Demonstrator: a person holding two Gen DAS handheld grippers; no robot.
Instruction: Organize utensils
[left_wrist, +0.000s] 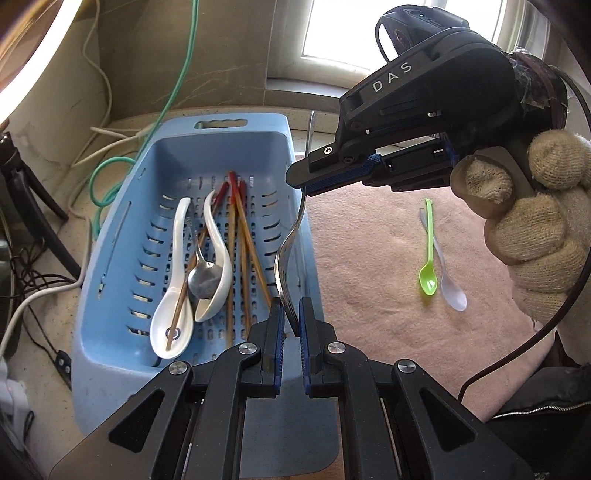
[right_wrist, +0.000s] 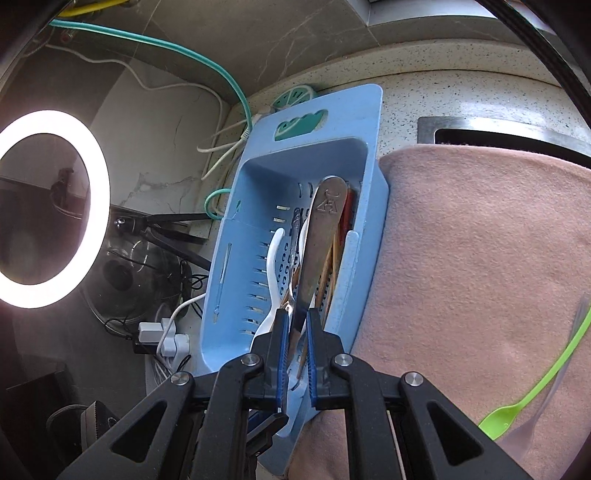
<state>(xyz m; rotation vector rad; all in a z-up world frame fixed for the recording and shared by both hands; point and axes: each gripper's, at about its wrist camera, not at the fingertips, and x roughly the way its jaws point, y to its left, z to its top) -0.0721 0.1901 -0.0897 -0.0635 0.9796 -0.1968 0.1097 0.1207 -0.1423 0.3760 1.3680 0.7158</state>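
Already most of the cutlery sat in the blue basket (left_wrist: 110, 258): two white ceramic soup spoons (left_wrist: 173, 314), a small metal spoon (left_wrist: 202, 280) lying across them, and a bundle of red-tipped wooden chopsticks (left_wrist: 240, 236) slanting along the slotted floor. And here came the next piece, a metal fork (left_wrist: 286, 258), carried between both tools at once. The left gripper (left_wrist: 291, 325) had its jaws clamped on the tine end, while the right gripper (left_wrist: 306, 182), gripped by a gloved hand (left_wrist: 535, 221), pinched the fork higher up its handle, jaws closed tight on the steel. From the right wrist view you could see the stamped handle end (right_wrist: 328, 214) sticking out past the right gripper's blue pads, hanging directly above the basket's open well. The fork itself hovered over the basket's near-right rim, not yet touching anything inside, as far as I could tell.

So what was left? Out on the pink towel (left_wrist: 369, 295) spread over the desk lay a green plastic spoon (left_wrist: 428, 251) and, crossing beneath it, a pale translucent plastic spoon (left_wrist: 448, 280), both well apart from the basket. No other loose utensils showed on the towel. By my reckoning the job stood well past halfway: this fork needed dropping in with the rest, then those two little plastic spoons had to be fetched. Two tools on one slim fork meant the releases had to be timed, or it might have swung and clattered against the rim.
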